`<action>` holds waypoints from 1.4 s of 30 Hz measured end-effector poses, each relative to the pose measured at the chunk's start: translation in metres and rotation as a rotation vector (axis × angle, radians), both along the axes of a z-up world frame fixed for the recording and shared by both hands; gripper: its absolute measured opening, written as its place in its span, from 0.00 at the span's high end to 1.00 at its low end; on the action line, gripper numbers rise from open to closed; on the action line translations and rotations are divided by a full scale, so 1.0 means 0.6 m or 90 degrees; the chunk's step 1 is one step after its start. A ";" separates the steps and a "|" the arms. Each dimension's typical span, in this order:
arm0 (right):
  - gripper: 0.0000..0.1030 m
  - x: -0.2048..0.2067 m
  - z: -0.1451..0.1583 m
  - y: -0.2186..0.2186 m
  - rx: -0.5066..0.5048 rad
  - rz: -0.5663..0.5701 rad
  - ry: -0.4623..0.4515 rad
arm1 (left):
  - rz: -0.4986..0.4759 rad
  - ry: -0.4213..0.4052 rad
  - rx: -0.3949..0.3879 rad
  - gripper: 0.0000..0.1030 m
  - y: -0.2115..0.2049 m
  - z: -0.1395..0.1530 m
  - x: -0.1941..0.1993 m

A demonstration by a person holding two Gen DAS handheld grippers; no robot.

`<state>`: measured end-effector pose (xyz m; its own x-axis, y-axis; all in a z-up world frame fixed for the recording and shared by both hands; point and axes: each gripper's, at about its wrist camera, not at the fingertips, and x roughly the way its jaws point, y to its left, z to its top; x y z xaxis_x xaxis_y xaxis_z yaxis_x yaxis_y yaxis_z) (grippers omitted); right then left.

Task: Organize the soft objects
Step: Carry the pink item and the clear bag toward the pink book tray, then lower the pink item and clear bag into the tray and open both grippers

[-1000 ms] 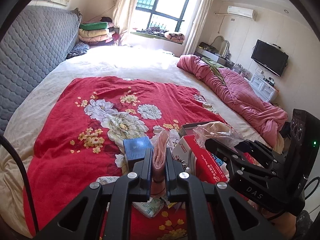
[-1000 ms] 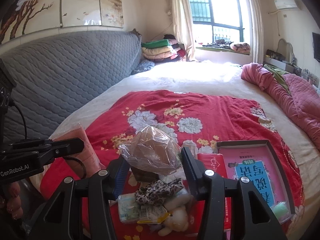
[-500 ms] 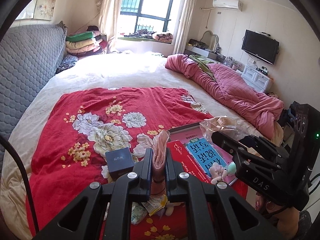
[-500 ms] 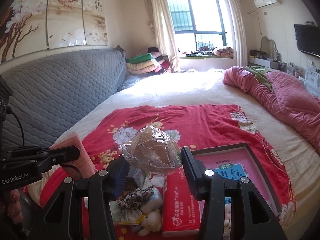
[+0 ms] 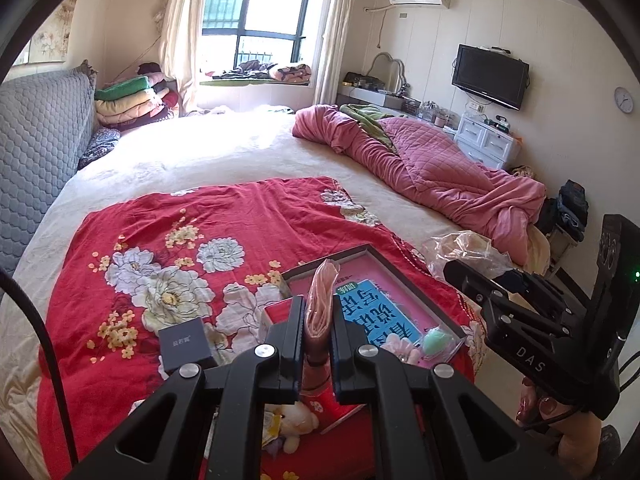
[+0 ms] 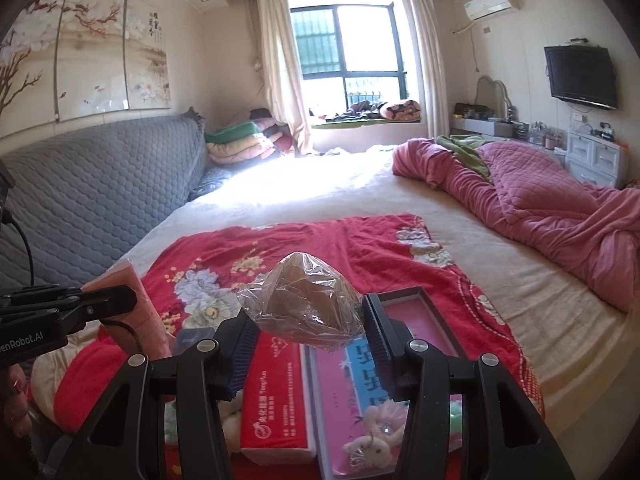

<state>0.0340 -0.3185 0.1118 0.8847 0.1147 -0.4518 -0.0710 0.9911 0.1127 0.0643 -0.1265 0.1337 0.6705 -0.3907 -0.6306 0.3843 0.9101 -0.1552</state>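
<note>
My left gripper is shut on a folded pink cloth, held above the red floral blanket; the cloth also shows in the right wrist view. My right gripper is shut on a clear plastic bag with a brown soft item, above the open tray box with a pink and blue lining. The bag shows in the left wrist view at the right. In the tray lie a white plush toy and a green sponge.
A red tissue pack lies beside the tray. A dark small box sits on the blanket to the left. A small plush toy lies under my left gripper. A pink quilt lies bunched at the right. A grey headboard stands at the left.
Both grippers have risen and swung right with their loads. The tray box has come more into view under them. Neither grip has changed.
</note>
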 end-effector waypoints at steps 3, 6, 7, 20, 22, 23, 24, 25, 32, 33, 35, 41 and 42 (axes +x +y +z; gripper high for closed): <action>0.49 -0.006 0.004 -0.035 0.009 -0.026 -0.009 | -0.019 0.000 0.002 0.90 -0.031 -0.003 0.004; 0.49 -0.009 0.005 -0.064 0.018 -0.046 -0.012 | -0.037 0.004 0.006 0.90 -0.058 -0.009 0.006; 0.49 -0.011 0.003 -0.073 0.017 -0.053 -0.012 | -0.041 0.003 0.007 0.90 -0.066 -0.010 0.007; 0.49 -0.005 -0.037 -0.132 0.015 -0.091 0.015 | -0.080 0.039 0.027 0.90 -0.149 -0.059 0.036; 0.49 -0.001 -0.047 -0.137 0.018 -0.092 0.023 | -0.082 0.045 0.035 0.90 -0.161 -0.070 0.042; 0.49 0.001 -0.052 -0.141 0.019 -0.094 0.026 | -0.086 0.051 0.038 0.90 -0.167 -0.077 0.045; 0.49 0.003 -0.057 -0.144 0.019 -0.097 0.030 | -0.089 0.057 0.038 0.90 -0.172 -0.083 0.048; 0.49 0.004 -0.062 -0.148 0.019 -0.096 0.033 | -0.091 0.061 0.039 0.90 -0.179 -0.087 0.049; 0.49 0.021 -0.102 -0.165 0.027 -0.101 0.062 | -0.106 0.087 0.065 0.90 -0.214 -0.131 0.063; 0.49 0.022 -0.107 -0.166 0.028 -0.100 0.065 | -0.107 0.091 0.067 0.90 -0.217 -0.136 0.065; 0.49 0.025 -0.113 -0.168 0.027 -0.098 0.069 | -0.110 0.099 0.073 0.90 -0.224 -0.148 0.069; 0.49 0.033 -0.131 -0.169 0.026 -0.099 0.077 | -0.112 0.116 0.085 0.90 -0.238 -0.173 0.082; 0.49 0.033 -0.134 -0.169 0.026 -0.100 0.077 | -0.113 0.118 0.087 0.90 -0.239 -0.175 0.083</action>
<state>0.0541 -0.4198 0.0315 0.8329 0.0005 -0.5534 0.1003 0.9833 0.1518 0.1140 -0.2702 0.0285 0.4681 -0.3943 -0.7908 0.5159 0.8485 -0.1178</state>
